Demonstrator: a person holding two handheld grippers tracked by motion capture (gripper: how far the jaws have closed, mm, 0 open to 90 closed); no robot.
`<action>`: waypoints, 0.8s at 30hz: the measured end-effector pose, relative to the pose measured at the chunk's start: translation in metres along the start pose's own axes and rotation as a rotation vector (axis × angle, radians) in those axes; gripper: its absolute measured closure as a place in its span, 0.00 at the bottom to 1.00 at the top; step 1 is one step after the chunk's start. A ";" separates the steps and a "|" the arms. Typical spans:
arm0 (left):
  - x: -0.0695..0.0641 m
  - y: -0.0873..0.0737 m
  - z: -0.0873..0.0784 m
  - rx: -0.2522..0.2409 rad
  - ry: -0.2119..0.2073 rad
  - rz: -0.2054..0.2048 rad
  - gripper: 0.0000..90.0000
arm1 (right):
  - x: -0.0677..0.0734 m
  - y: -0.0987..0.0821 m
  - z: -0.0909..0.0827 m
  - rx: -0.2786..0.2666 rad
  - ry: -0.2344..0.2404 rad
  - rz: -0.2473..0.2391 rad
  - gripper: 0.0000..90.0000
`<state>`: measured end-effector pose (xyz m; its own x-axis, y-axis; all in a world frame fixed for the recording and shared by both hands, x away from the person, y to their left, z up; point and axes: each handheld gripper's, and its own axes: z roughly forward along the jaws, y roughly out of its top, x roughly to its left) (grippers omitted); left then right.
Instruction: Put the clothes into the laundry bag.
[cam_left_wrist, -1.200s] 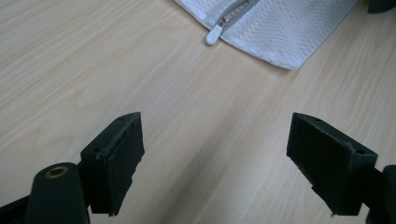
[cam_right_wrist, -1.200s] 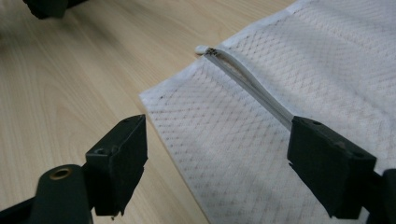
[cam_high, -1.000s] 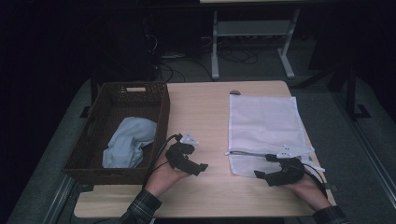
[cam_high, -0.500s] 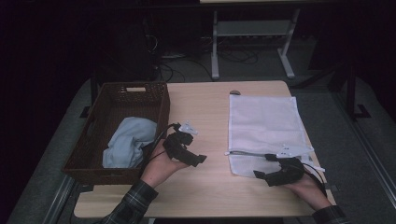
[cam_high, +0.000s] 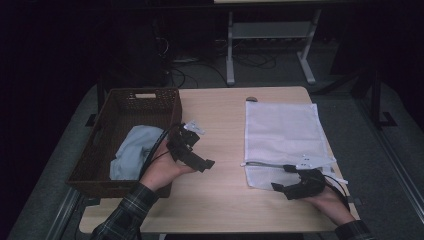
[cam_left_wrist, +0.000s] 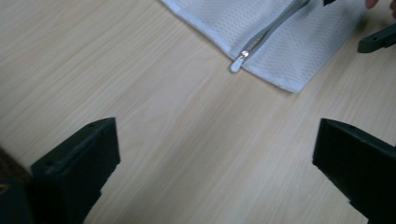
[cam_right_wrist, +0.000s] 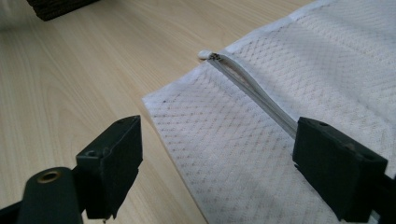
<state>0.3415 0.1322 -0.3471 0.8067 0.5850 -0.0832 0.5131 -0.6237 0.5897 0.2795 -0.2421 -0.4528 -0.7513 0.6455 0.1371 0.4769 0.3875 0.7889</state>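
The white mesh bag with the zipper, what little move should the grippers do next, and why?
Probably the left gripper, open and empty over bare table, should reach for the zipper pull. The white mesh bag looks zipped shut, and the open right gripper already hovers over its near corner, ready to steady it.

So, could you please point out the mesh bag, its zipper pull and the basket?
mesh bag (cam_high: 282, 130): high view, middle of its mesh.
zipper pull (cam_left_wrist: 236, 62): left gripper view, its metal tab.
basket (cam_high: 142, 93): high view, far rim.
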 end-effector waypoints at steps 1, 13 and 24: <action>0.002 0.000 -0.002 -0.001 -0.001 -0.004 0.00 | 0.000 0.000 0.000 0.002 0.000 0.002 0.17; 0.027 -0.001 -0.030 -0.007 0.041 -0.028 0.00 | 0.000 0.000 0.000 -0.001 0.000 0.003 0.17; 0.059 -0.013 -0.052 0.000 0.119 -0.091 0.00 | -0.001 -0.001 0.000 -0.004 0.000 0.010 0.17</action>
<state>0.3671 0.2016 -0.3175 0.7166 0.6963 -0.0409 0.5824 -0.5651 0.5844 0.2802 -0.2431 -0.4536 -0.7465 0.6493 0.1455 0.4828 0.3780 0.7899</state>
